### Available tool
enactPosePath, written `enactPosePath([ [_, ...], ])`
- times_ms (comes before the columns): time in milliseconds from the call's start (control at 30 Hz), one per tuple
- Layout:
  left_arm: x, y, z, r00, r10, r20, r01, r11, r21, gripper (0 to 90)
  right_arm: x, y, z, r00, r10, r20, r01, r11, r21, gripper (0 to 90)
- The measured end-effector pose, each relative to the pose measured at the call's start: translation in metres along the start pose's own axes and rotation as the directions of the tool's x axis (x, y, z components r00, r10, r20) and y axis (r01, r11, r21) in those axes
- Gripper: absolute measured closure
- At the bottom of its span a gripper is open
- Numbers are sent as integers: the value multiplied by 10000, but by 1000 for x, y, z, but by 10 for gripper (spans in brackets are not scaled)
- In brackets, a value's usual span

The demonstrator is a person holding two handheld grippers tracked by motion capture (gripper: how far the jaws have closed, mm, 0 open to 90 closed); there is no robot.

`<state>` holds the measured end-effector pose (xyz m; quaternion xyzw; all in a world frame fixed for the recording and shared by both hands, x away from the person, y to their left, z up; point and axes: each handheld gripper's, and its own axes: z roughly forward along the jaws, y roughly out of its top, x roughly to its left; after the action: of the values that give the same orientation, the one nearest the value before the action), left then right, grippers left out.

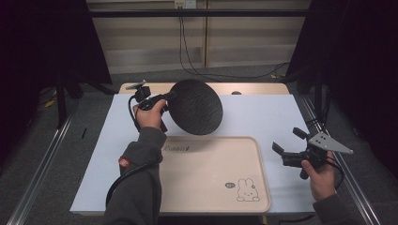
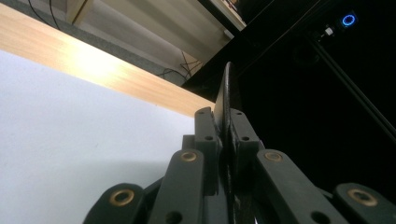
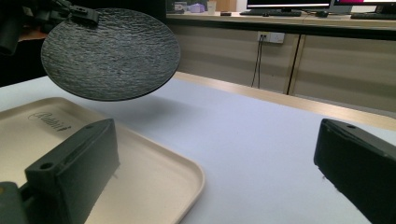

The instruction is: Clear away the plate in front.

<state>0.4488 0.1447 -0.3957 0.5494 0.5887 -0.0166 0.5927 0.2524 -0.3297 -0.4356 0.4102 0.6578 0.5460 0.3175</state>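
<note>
Beige tray point(image 1: 211, 187) sat nearest you; your left gripper point(image 1: 162, 99) pinched the dark plate point(image 1: 197, 108) by its rim, aloft over the table's far-left edge. Stiff, heavyish, breakable. Right gripper point(image 1: 287, 149) gaped, holding nothing.

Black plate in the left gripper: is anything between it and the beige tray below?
Nothing visible. The left gripper holds the black plate by its rim, lifted and tilted, and the beige tray is bare. The right gripper is open, off beside the tray.
</note>
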Motion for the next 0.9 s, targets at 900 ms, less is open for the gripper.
enactPosePath([
  [900,3,-23,-38,9945,103,1040,-216,9938,1087,849,1,-1,0,9999,-126,-50,127,9997,188,0],
])
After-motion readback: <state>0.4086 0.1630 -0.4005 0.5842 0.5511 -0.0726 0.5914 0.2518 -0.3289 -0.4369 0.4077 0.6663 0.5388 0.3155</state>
